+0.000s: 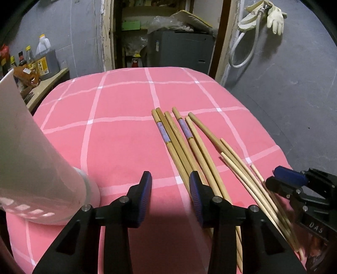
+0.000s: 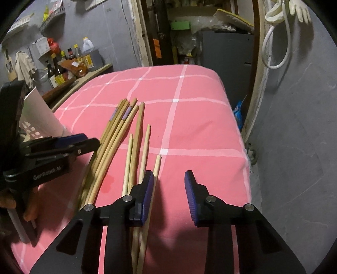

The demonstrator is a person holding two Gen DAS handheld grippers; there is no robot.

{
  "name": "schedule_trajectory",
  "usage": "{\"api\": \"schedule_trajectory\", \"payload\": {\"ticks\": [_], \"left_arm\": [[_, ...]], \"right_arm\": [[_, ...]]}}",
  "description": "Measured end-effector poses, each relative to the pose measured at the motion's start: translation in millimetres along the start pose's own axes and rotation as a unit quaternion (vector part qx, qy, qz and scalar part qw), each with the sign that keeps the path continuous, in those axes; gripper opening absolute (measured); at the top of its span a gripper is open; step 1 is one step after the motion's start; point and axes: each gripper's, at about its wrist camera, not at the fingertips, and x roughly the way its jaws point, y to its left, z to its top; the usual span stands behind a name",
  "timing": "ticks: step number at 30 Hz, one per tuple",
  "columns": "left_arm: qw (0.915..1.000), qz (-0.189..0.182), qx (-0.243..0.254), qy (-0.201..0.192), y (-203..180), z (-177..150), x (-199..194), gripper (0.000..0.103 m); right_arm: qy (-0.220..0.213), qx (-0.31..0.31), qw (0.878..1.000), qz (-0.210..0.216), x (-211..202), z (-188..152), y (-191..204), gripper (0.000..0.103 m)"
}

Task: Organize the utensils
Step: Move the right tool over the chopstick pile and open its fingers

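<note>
Chopsticks: loose wooden pile on my pink checked tablecloth, beside the white holder.
Left gripper: jaws apart, nothing gripped.
Right gripper: jaws apart, nothing gripped.

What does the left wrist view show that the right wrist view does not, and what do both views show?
Only the left wrist view shows the white utensil holder large and close, beside the left tool, whose jaws stand open over bare cloth. Only the right wrist view shows wall shelves, a hanging rag and the right tool open beside the thin chopsticks. Both show the pink checked cloth, the chopstick bundle, the bottles and the hanging gloves.
</note>
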Motion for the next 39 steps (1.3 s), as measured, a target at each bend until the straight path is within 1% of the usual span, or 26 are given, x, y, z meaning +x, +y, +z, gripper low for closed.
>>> {"api": "schedule_trajectory", "payload": {"ticks": [8, 13, 21, 23, 25, 29, 32, 34, 37, 39], "left_arm": [[0.9999, 0.010, 0.000, 0.009, -1.4, 3.3, 2.4, 0.033], [0.9996, 0.019, 0.004, 0.018, -1.0, 2.0, 2.2, 0.033], [0.9989, 0.030, -0.011, 0.034, 1.7, 4.6, 6.4, 0.033], [0.9984, 0.025, -0.017, 0.048, 4.3, 6.5, 13.4, 0.033], [0.9986, 0.024, -0.020, 0.043, 3.9, 8.1, 13.4, 0.033], [0.9987, 0.010, -0.031, 0.040, 6.0, 7.1, 7.8, 0.034], [0.9986, -0.002, -0.037, 0.037, 7.4, 5.5, 4.4, 0.036], [0.9982, -0.019, -0.042, 0.037, 7.2, 6.2, 3.5, 0.045], [0.9979, -0.028, -0.042, 0.041, 4.3, 9.4, 5.3, 0.045], [0.9979, -0.024, -0.042, 0.043, 2.9, 10.8, 7.5, 0.045]], "right_arm": [[0.014, -0.004, 1.000, 0.004, 7.4, 2.5, 1.3, 0.027], [0.013, -0.001, 1.000, 0.008, 8.2, 2.9, -0.4, 0.027], [0.012, 0.002, 1.000, 0.008, 7.2, 1.1, -0.2, 0.027], [0.013, 0.002, 1.000, 0.008, 6.7, 0.4, -0.2, 0.027], [0.013, 0.003, 1.000, 0.008, 6.6, 0.6, 0.3, 0.027], [0.013, 0.005, 1.000, 0.010, 6.5, 0.8, -0.2, 0.027], [0.013, 0.006, 1.000, 0.011, 6.8, 1.1, -0.5, 0.027], [0.013, 0.006, 1.000, 0.011, 6.9, 1.3, -0.4, 0.027], [0.013, 0.006, 1.000, 0.011, 6.9, 1.1, -0.3, 0.027], [0.013, 0.006, 1.000, 0.011, 6.9, 1.3, -0.5, 0.027]]}}
